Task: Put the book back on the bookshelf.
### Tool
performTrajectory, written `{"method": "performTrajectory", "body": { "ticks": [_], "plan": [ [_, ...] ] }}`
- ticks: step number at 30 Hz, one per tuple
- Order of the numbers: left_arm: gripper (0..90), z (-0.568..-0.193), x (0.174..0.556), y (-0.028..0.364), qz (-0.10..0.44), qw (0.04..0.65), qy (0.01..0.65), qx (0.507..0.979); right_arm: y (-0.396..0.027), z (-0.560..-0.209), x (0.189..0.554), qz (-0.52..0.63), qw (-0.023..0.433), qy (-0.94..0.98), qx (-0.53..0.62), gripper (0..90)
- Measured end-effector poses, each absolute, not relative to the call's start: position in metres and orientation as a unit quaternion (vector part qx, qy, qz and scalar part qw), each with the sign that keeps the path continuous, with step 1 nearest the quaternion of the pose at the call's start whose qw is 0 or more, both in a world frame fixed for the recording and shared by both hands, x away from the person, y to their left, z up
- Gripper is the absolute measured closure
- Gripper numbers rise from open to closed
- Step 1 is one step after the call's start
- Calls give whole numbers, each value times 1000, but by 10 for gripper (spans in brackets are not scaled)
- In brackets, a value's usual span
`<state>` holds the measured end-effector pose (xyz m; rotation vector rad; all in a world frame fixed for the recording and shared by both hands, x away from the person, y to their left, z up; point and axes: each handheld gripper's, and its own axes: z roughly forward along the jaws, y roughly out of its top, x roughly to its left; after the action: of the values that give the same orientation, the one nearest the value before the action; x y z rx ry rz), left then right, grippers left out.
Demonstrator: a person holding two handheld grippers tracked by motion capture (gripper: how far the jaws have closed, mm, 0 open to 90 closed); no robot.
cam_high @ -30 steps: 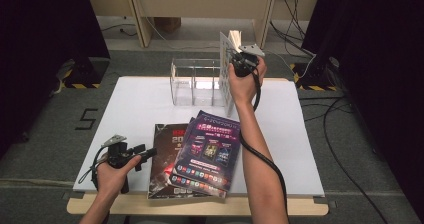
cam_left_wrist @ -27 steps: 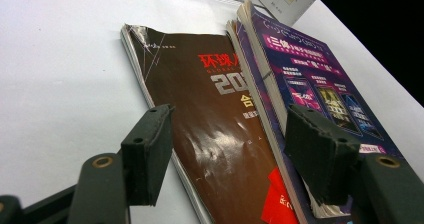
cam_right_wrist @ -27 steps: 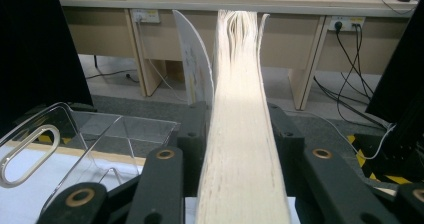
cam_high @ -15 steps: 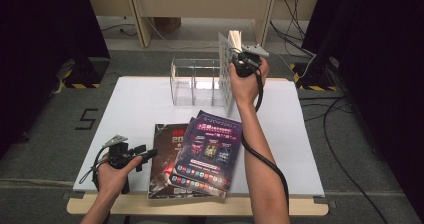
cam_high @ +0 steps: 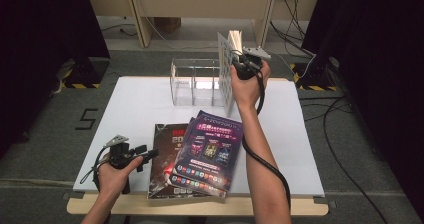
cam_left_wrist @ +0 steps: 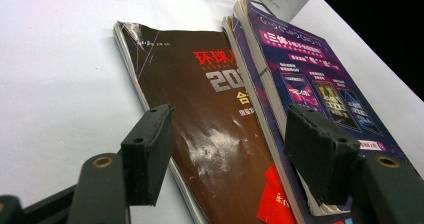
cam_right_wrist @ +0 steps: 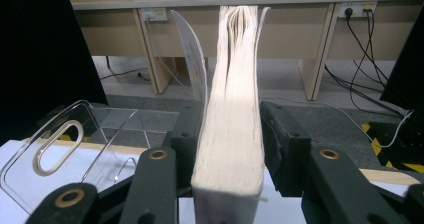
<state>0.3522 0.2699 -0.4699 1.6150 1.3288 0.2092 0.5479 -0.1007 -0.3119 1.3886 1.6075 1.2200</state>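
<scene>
A thick magazine [cam_high: 226, 79] stands on edge at the right end of a clear acrylic rack [cam_high: 195, 81], its pages fanned at the top. My right gripper [cam_high: 241, 66] straddles the magazine [cam_right_wrist: 232, 109] from the near side. Its jaws have just been opening and stand loosely on either side of the pages, so my right gripper [cam_right_wrist: 227, 129] is open. Low at the front left, my left gripper [cam_high: 147, 154] is open with nothing held. In its own view my left gripper [cam_left_wrist: 227, 149] points at a brown magazine [cam_left_wrist: 200, 99] lying flat. A purple magazine [cam_left_wrist: 310, 79] overlaps that one.
The white table [cam_high: 135, 104] carries the brown magazine [cam_high: 162, 149] and the purple magazine [cam_high: 210, 151] near its front edge. The clear rack [cam_right_wrist: 60, 144] has dividers and a handle slot. Desks, sockets and cables lie beyond the table.
My right hand has shifted only slightly at the upright magazine. My left hand and the flat magazines have kept still.
</scene>
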Motion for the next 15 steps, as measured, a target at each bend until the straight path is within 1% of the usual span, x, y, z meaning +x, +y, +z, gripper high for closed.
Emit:
{"method": "performTrajectory", "body": {
  "ticks": [15],
  "plan": [
    [356,-469,352,267,87,496,544,671,-103,-317,536,475,332,616,533,623]
  ]
}}
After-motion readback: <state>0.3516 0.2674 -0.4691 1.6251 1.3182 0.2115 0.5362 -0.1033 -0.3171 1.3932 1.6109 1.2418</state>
